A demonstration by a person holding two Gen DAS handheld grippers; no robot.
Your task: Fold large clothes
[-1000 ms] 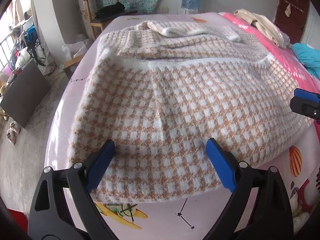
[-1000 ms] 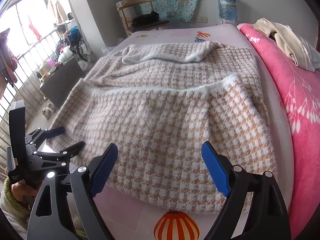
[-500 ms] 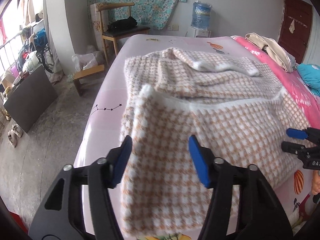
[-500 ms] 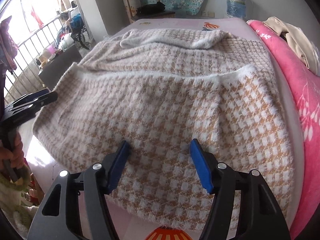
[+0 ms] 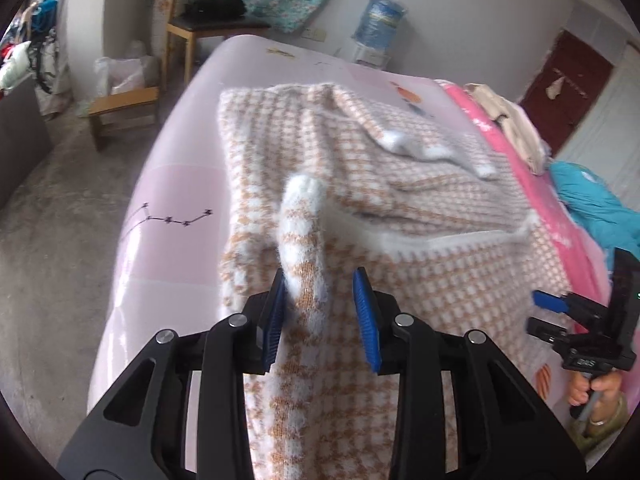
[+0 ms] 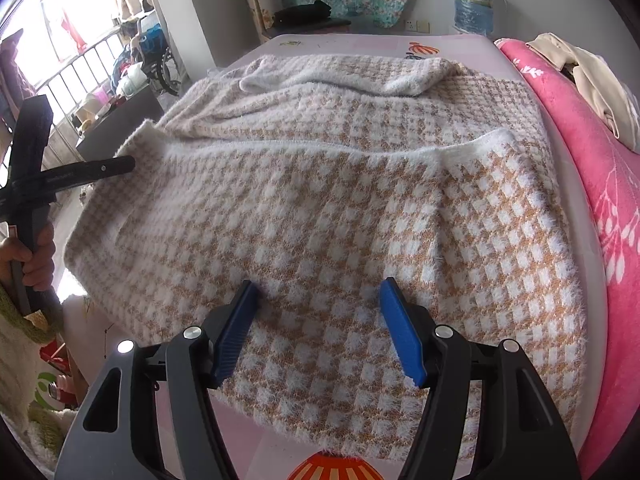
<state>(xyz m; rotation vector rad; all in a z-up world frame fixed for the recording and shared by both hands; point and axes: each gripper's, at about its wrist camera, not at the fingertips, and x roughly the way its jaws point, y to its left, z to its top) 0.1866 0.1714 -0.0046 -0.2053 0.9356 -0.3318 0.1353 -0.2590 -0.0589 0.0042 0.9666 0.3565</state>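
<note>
A fuzzy tan-and-white checked sweater [image 5: 440, 240] lies spread on the pink bed sheet [image 5: 172, 200]. A raised ridge of its left edge stands between the jaws of my left gripper [image 5: 320, 276], which are closing. The cloth touches the left pad, and a gap shows before the right pad. In the right wrist view the left gripper [image 6: 128, 166] sits at the sweater's [image 6: 320, 200] lifted left corner. My right gripper [image 6: 318, 284] rests over the near hem, jaws apart, with flat cloth between the pads. The left wrist view shows the right gripper [image 5: 538, 312] low on the right.
A pink blanket [image 6: 600, 200] runs along the bed's right side, with beige clothes [image 6: 580, 72] and a teal item [image 5: 592, 200] on it. Beyond the bed stand a wooden chair [image 5: 208, 20], a low stool [image 5: 120, 104] and a water bottle [image 5: 380, 16]. The bed's left edge drops to the floor.
The left gripper moved in along the sweater's left edge and its jaws narrowed around a lifted fold. The right gripper's jaws narrowed and sank onto the hem, then stayed still.
</note>
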